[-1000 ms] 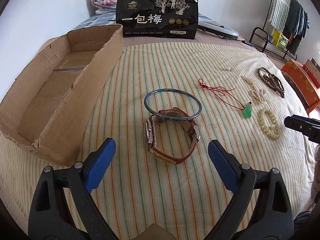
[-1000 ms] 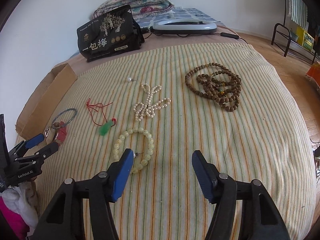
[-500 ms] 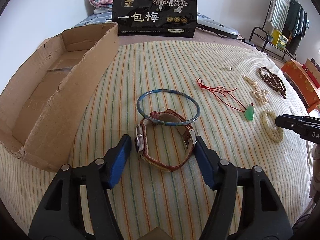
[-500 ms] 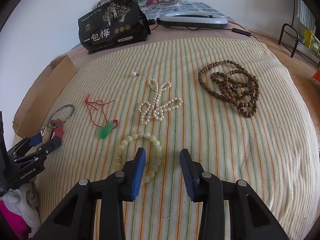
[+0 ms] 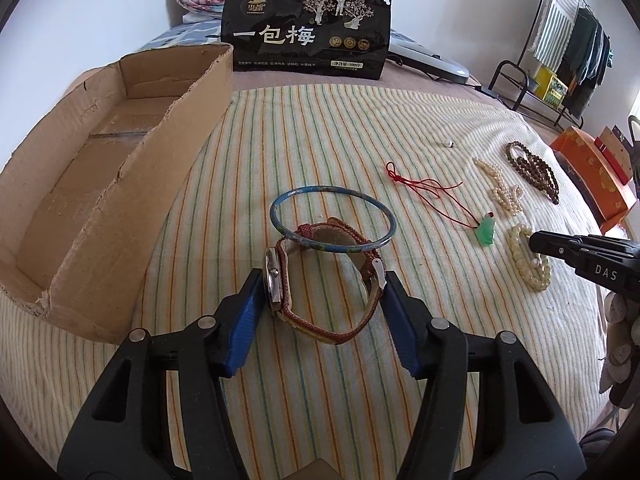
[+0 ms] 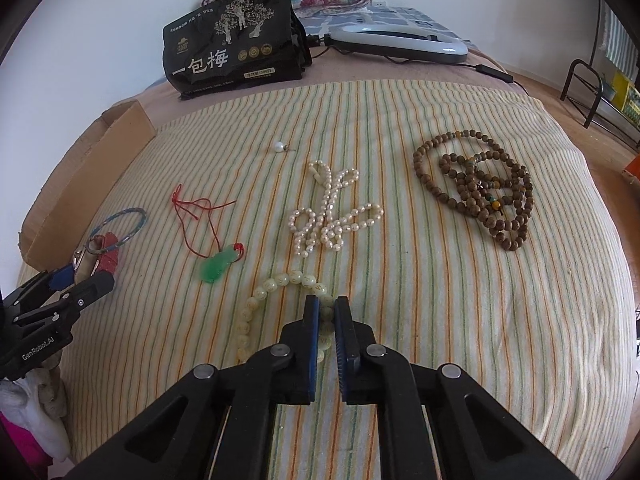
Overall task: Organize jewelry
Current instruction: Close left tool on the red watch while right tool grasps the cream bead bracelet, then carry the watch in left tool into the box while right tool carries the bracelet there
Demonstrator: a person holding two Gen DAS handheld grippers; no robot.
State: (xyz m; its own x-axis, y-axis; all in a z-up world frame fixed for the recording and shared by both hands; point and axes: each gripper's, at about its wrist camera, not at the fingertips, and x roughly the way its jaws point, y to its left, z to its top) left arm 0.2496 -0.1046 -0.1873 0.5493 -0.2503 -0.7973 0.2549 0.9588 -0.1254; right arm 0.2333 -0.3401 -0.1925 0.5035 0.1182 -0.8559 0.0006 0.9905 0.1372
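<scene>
None of the jewelry sits in the cardboard box (image 5: 100, 184) yet; what shows of its floor, out to the left of the left gripper (image 5: 322, 292), is bare, so by my reading the sorting has barely begun.

The left gripper's blue fingers (image 5: 244, 320) bracket the red-strapped watch (image 5: 320, 280): the watch case touches the left pad and the buckle touches the right one, so the jaws look closed onto it, though it rests on the striped blanket (image 5: 320, 140) and is not lifted. Just past the fingertips, the blue bangle (image 5: 332, 216) lies over the far end of the strap, so lifting the watch would likely drag the bangle along.

The right gripper (image 6: 326, 320) has its pads drawn nearly together around a section of the pale bead bracelet (image 6: 272, 288), pinching a bead or two between them; the rest of the loop trails off to the left of the fingers on the cloth.

Untouched ahead of the right fingers are the pearl strand (image 6: 332, 212), the green pendant on red cord (image 6: 218, 266) ahead and to the left, the brown bead necklace (image 6: 476, 188) ahead and to the right, and a lone pearl earring (image 6: 280, 146) farthest out. So two pieces are in hand and five more wait; every one remains to be carried to the box.
</scene>
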